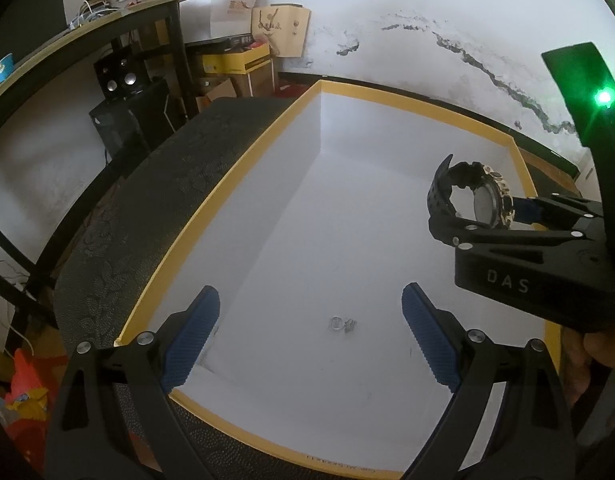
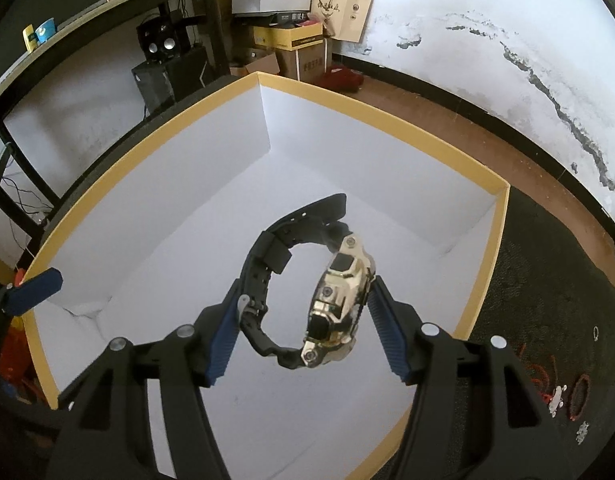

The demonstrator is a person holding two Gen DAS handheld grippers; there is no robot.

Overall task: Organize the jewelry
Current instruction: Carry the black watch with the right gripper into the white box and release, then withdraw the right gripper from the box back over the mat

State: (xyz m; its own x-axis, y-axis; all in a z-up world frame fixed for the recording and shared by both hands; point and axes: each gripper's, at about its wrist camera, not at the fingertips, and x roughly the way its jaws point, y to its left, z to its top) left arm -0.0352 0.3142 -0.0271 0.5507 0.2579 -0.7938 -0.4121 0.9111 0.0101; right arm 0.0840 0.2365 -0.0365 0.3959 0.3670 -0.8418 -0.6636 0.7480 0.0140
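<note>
Right gripper (image 2: 303,320) pinches wristwatch (image 2: 335,300) above box (image 2: 483,280); left gripper (image 1: 307,336) spread, empty. Shallow grip: watch may slip and hit earrings (image 1: 343,325).

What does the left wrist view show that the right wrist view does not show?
Only the left wrist view shows the small silver ring on the box floor and the open left gripper.

Only the right wrist view shows the red beaded bracelets on the dark mat.

Both show the yellow-rimmed white box and the right gripper holding the black-strapped gold watch above it.
</note>
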